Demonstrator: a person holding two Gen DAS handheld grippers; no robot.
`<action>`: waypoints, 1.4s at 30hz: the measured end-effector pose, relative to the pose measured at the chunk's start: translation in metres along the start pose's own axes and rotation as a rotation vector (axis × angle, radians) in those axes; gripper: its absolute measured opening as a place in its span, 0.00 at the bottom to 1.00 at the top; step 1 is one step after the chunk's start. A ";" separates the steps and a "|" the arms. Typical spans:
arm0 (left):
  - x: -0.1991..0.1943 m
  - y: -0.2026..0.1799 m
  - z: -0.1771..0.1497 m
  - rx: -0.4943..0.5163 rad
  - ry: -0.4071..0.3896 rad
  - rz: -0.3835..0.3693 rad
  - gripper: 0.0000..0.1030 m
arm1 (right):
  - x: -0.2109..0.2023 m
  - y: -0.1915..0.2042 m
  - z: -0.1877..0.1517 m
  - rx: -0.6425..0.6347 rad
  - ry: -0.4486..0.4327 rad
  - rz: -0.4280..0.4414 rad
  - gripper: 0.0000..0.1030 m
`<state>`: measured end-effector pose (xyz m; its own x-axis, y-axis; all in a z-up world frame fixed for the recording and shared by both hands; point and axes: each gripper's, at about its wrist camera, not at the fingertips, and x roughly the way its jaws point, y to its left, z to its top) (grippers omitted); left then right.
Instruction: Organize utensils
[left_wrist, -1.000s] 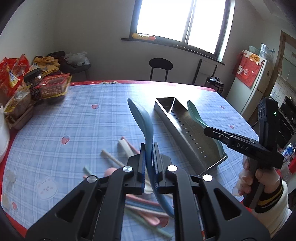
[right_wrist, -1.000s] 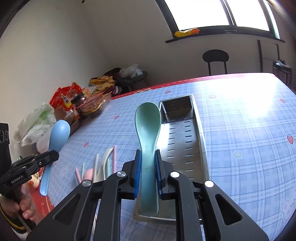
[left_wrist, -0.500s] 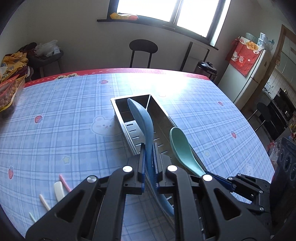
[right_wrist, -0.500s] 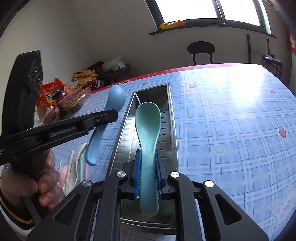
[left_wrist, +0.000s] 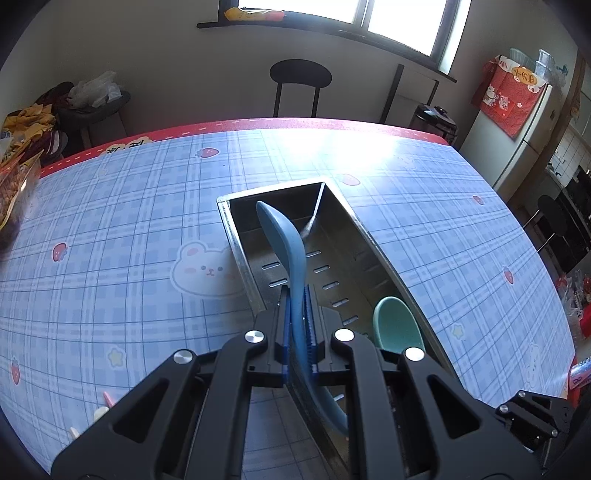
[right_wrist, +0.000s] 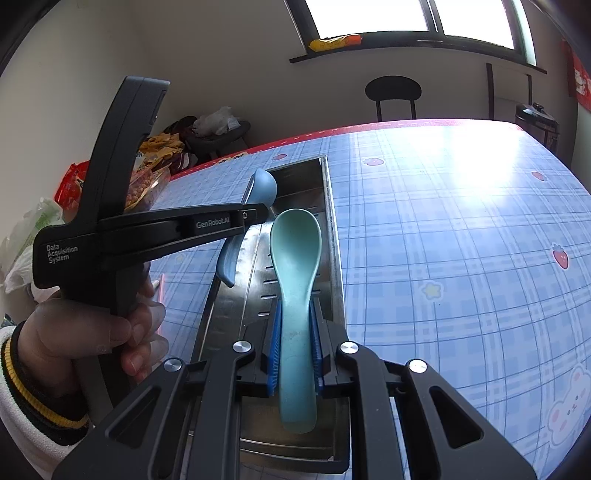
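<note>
Swung my left gripper (left_wrist: 297, 334) over the tray (left_wrist: 376, 245) on the bench, blue spoon (left_wrist: 286, 240) clamped edgewise; right gripper (right_wrist: 295, 350) grips green spoon (right_wrist: 295, 258) above it, ready to drop both.

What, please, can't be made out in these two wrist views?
- Left wrist: blue spoon's handle end, behind the left gripper.
- Right wrist: metal tray's near floor, under the green spoon and right gripper.
- Either view: whether the spoons touch the tray.
</note>
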<state>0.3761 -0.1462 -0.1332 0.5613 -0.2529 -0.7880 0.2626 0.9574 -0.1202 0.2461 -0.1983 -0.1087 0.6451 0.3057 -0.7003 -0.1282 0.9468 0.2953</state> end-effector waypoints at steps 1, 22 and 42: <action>0.002 -0.001 0.001 0.000 0.005 0.006 0.11 | -0.001 0.000 -0.001 0.000 0.000 0.000 0.14; -0.076 0.016 -0.012 0.012 -0.150 -0.029 0.19 | -0.037 0.013 -0.001 -0.082 -0.098 0.068 0.31; -0.209 0.121 -0.225 -0.206 -0.168 0.086 0.25 | -0.038 0.120 -0.051 -0.377 0.010 0.304 0.34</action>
<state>0.1136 0.0536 -0.1188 0.7014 -0.1722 -0.6916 0.0523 0.9802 -0.1910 0.1675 -0.0914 -0.0800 0.5289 0.5736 -0.6254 -0.5750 0.7843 0.2330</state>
